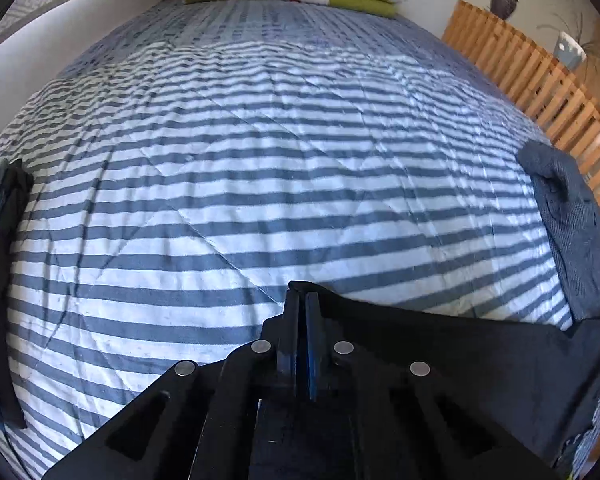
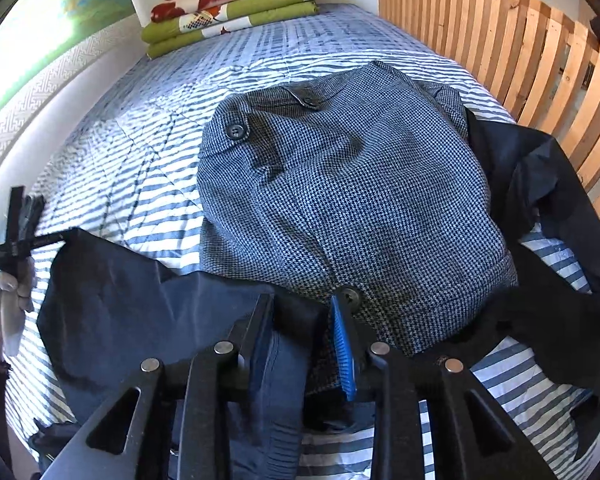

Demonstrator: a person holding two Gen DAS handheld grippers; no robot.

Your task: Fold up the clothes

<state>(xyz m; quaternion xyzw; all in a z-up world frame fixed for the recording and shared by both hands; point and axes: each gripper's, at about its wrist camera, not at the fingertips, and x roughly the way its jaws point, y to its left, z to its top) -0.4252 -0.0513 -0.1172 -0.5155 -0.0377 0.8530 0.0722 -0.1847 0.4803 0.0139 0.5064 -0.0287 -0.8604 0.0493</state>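
A dark navy garment (image 2: 120, 312) lies spread across the near part of the bed, partly under a blue houndstooth jacket (image 2: 340, 184) with dark buttons. In the right wrist view, my left gripper (image 2: 66, 235), held by a white-gloved hand (image 2: 4, 300), is shut on the navy garment's left corner. In the left wrist view, the left gripper (image 1: 302, 300) has its jaws together, and the navy cloth (image 1: 440, 332) runs off to the right from its tip. My right gripper (image 2: 302, 304) stands partly apart over the navy hem. Cloth lies between its fingers, and the blue pad (image 2: 344, 352) is bare.
The bed has a blue-and-white striped cover (image 1: 220, 200). Folded green and red blankets (image 2: 228, 12) are stacked at its far end. A wooden slatted frame (image 2: 500, 40) runs along the right side. Dark folded clothes (image 1: 0, 260) lie at the left edge. The jacket's edge (image 1: 568, 232) shows on the right.
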